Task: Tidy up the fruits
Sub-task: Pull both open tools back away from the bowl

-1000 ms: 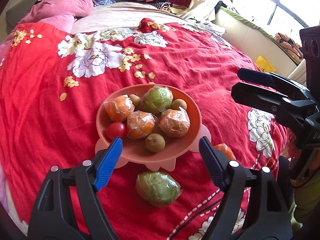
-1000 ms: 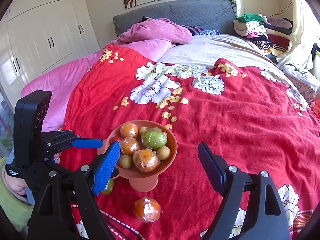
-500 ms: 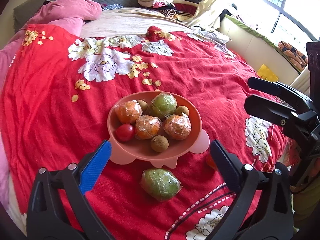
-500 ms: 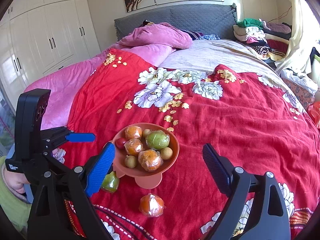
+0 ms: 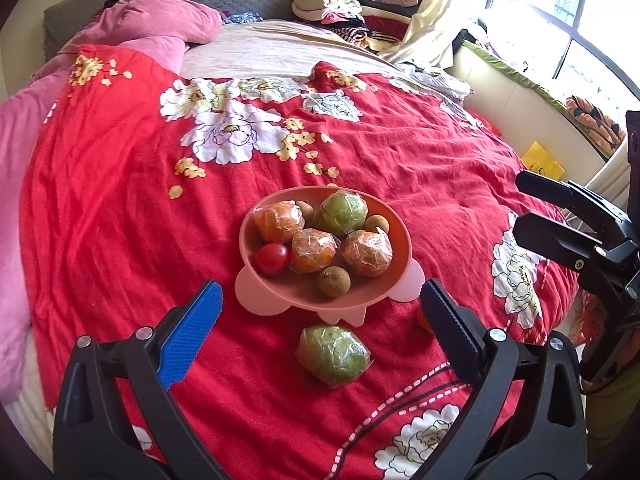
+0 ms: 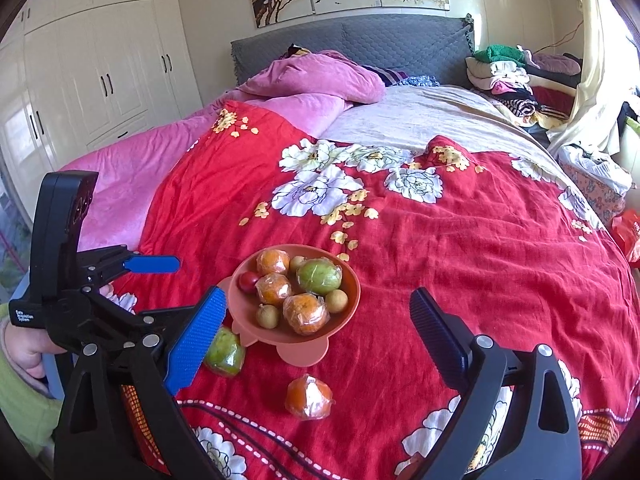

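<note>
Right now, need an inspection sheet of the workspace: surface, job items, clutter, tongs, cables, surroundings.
Surface: red floral bedspread, wrinkled.
Job's things: pink bowl holds wrapped oranges, one wrapped green fruit, a tomato, small brown fruits. Loose beside it: wrapped green fruit, wrapped orange.
Clutter: folded clothes pile, pink pillow.
Tongs: left tongs open, empty; right tongs opening, nothing gripped.
Cables: nothing seen.
Surroundings: white wardrobe, window.

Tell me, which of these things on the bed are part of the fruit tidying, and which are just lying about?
Part of the job:
pink bowl of fruit
wrapped green fruit on the bedspread
wrapped orange on the bedspread

Just lying about:
pink pillow
folded clothes
red bag
</note>
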The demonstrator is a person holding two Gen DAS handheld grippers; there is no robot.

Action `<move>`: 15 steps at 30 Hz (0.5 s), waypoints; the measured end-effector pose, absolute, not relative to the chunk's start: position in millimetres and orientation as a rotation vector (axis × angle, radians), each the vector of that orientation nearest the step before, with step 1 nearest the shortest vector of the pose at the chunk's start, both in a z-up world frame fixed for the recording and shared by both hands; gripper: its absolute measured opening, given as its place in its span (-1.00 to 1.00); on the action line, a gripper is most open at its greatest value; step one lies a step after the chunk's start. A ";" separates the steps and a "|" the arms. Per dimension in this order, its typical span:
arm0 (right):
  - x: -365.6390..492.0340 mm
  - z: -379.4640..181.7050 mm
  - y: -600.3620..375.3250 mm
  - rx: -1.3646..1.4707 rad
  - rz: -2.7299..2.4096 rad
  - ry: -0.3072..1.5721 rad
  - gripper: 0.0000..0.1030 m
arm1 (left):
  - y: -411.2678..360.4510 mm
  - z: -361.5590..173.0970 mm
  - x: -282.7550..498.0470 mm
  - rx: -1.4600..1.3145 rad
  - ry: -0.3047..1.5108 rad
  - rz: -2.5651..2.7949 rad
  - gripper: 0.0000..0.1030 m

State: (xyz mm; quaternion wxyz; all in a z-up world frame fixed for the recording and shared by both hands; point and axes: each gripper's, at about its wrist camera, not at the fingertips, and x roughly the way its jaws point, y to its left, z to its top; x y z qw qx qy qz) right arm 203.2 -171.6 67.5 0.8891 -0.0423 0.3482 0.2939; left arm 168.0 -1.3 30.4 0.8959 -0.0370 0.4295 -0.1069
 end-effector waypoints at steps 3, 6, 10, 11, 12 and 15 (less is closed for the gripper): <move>199.5 67.5 -171.7 -0.094 0.612 0.725 0.80 | 0.3 32.0 163.6 -0.076 0.887 -0.215 0.81; 196.3 67.1 -171.5 -0.097 0.614 0.727 0.80 | 1.1 33.4 160.3 -0.077 0.884 -0.210 0.81; 191.9 65.2 -170.7 -0.105 0.616 0.732 0.80 | 3.2 34.2 155.1 -0.083 0.880 -0.206 0.81; 190.5 64.7 -170.5 -0.105 0.618 0.734 0.80 | 3.4 34.2 153.8 -0.084 0.880 -0.206 0.81; 189.1 64.1 -170.5 -0.107 0.619 0.735 0.80 | 3.5 34.0 152.5 -0.084 0.881 -0.205 0.81; 186.4 62.8 -170.8 -0.111 0.619 0.737 0.80 | 3.2 34.3 151.4 -0.084 0.882 -0.205 0.81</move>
